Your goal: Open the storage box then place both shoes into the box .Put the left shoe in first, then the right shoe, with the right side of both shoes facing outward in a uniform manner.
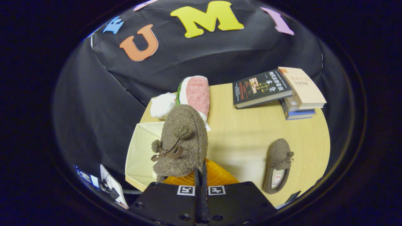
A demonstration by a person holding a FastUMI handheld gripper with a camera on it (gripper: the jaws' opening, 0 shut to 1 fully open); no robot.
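On the pale wooden table (248, 131), the gripper (201, 175) clamps one brown shoe (183, 141) above the open box (139, 150).

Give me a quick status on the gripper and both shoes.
Gripper shut on brown shoe, lifted above the cream box. Second shoe lying on the table. Nothing in the way.

The gripper (201, 175) has its fingers pressed together on the heel of a fuzzy brown slipper with pompoms (182, 144), held above the open cream storage box (139, 150). A second matching brown slipper (278, 164) lies on the light wooden table (245, 131), well apart.
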